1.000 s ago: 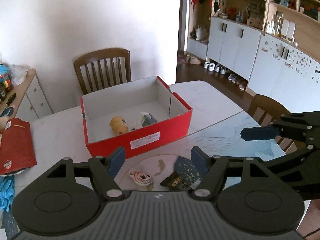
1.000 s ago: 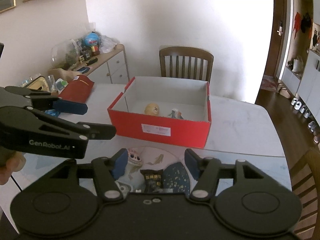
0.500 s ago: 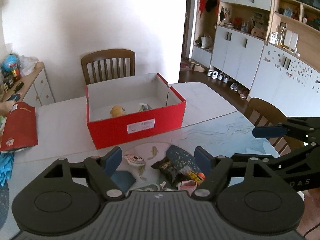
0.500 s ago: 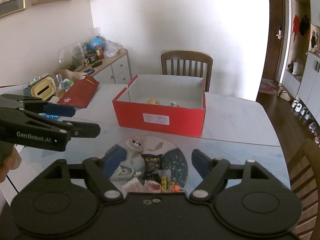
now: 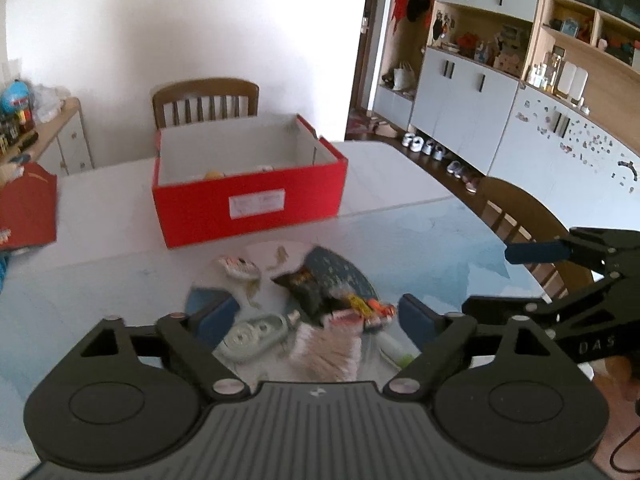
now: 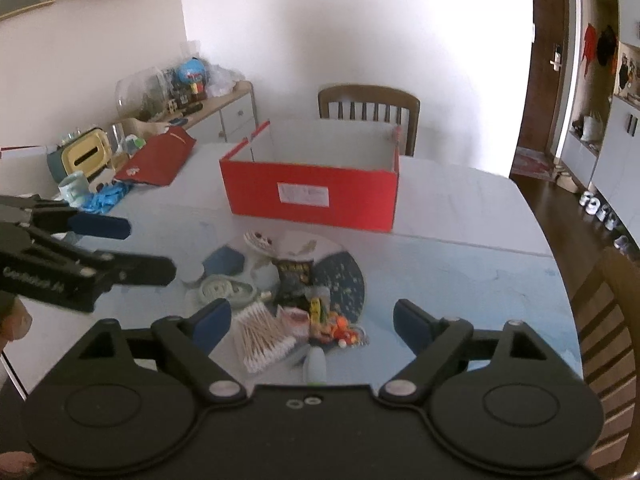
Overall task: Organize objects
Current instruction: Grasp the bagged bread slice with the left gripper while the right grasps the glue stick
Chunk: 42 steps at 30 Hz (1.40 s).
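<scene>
Small objects (image 6: 296, 300) lie heaped on the bench (image 6: 460, 280), on its near, blue-patterned stretch: a bundle of cotton swabs (image 6: 262, 338), a dark snack packet (image 6: 294, 276), a pale oval case (image 6: 224, 290), a little round painted piece (image 6: 260, 240) and some orange and red bits (image 6: 340, 328). At twelve o'clock from the heap, well apart from it, stands an open red box (image 6: 312, 188) with white inner walls; in the left wrist view a yellowish thing (image 5: 214, 175) just shows over its front wall.

Both tools hang above the pile. Left hand-held gripper (image 5: 316, 318): jaws opening, already wide, blue pads clear of everything, the heap seen between them but untouched. Right hand-held gripper (image 6: 310, 322): likewise opening wide, swabs and packet below the gap, nothing pinched.

A folded red bag (image 6: 160, 158) lies at ten o'clock from the box. A wooden chair (image 6: 370, 110) stands behind the box.
</scene>
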Available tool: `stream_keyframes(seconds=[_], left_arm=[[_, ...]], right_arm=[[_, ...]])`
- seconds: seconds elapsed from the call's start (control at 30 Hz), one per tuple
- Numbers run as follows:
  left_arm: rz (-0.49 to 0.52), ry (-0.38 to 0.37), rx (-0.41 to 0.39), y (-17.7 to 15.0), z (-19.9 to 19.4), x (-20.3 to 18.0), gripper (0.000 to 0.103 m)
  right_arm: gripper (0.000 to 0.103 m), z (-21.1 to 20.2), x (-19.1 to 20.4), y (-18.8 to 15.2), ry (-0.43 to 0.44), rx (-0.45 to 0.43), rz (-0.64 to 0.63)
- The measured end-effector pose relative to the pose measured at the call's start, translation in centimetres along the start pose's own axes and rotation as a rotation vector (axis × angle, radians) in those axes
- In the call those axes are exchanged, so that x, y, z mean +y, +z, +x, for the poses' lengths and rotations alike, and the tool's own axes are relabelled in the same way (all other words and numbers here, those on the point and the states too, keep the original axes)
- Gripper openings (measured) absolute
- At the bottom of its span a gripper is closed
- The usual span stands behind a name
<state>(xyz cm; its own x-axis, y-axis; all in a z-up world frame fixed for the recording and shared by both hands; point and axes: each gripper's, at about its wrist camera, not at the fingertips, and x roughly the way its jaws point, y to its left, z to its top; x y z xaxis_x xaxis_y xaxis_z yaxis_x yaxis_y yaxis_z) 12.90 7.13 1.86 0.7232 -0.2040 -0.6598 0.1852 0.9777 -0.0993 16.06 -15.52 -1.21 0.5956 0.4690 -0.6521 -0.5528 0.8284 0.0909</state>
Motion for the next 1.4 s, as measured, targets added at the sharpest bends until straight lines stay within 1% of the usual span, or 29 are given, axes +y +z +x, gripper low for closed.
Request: stream_keyframes(seconds=[0.03,0.17,0.27,0.33,0.4,0.53,0.67,0.73,0.97,1.17,1.27,1.4], left_arm=[[-0.004,-0.001,0.003,-0.5,0.1,-0.1,0.101],[-0.013,0.004,0.018,-2.5,0.7,-0.4,0.102],[-0.023,-0.013,0.044,-4.0,1.5,-0.6,0.102],[-0.014,-0.020,0.062,-5.2,2.0,-0.9,0.102],[0.019,-0.040,0.071,-6.2,2.3,-1.3,0.102],[0.128,-0.077,0.082,-8.0,2.9,-2.1,0.102],[0.191,-0.151,0.105,-9.1,3.6,-2.4,0.102],[0.246,-0.186,0.116,-9.6,3.9,-2.8,0.102],[0.506,-0.350,0.151,-10.5,4.5,-4.1,0.102],[0.729,-0.468,0.186,-10.8,5.3,-4.9,0.102],[0.832,-0.481,0.187,-11.1,6.1,-5.3,0.102],[0.893,-0.505,0.207,-11.2,7.7,-5.4,0.102]], right_arm=[[0.088,0.1,-0.1,-0.3,-0.004,0.005,0.004],[0.088,0.9,-0.5,-1.4,-0.019,0.034,0.014],[0.088,1.5,-0.8,-2.4,-0.022,0.058,0.029],[0.088,1.9,-1.0,-2.9,-0.024,0.074,0.036],[0.088,2.2,-1.2,-3.5,-0.028,0.093,0.037],[0.088,2.7,-1.4,-4.3,-0.030,0.122,0.038],[0.088,3.2,-1.4,-5.0,-0.036,0.148,0.040],[0.088,3.5,-1.4,-5.3,-0.038,0.159,0.044],[0.088,4.4,-1.6,-6.0,-0.044,0.199,0.062],[0.088,5.2,-1.8,-6.5,-0.050,0.236,0.083],[0.088,5.7,-1.8,-6.7,-0.054,0.251,0.087],[0.087,6.6,-1.7,-6.9,-0.066,0.276,0.095]])
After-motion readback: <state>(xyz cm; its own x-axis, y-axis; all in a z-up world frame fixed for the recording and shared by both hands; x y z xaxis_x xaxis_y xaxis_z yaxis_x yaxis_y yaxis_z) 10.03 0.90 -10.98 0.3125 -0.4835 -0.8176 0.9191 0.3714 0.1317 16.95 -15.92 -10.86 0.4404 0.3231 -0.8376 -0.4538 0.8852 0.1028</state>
